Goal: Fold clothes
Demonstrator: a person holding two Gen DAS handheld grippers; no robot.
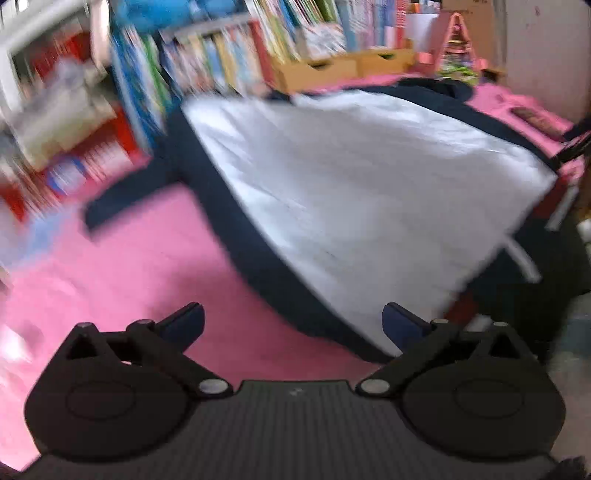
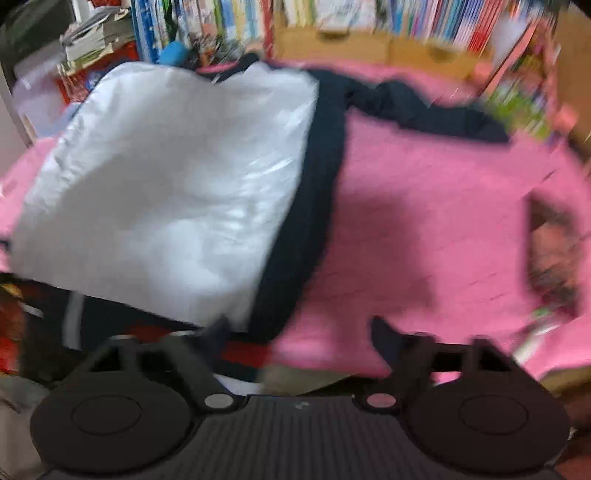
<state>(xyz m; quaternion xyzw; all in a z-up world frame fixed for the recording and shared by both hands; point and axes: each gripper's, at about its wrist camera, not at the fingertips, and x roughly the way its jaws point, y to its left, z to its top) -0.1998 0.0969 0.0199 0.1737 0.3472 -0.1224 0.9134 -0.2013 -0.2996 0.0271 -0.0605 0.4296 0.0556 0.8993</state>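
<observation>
2 open tongs (image 1: 293, 325) (image 2: 299, 332); 1 jacket (image 1: 362, 192)

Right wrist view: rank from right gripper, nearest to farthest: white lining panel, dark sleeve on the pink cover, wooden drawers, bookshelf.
1. White lining panel: left of the open right gripper, its near corner by the left jaw.
2. Dark sleeve: upper right, flat on the pink cover.
3. Wooden drawers: behind the cover's far edge.
4. Bookshelf: directly above the drawers, too close to rank apart.
</observation>
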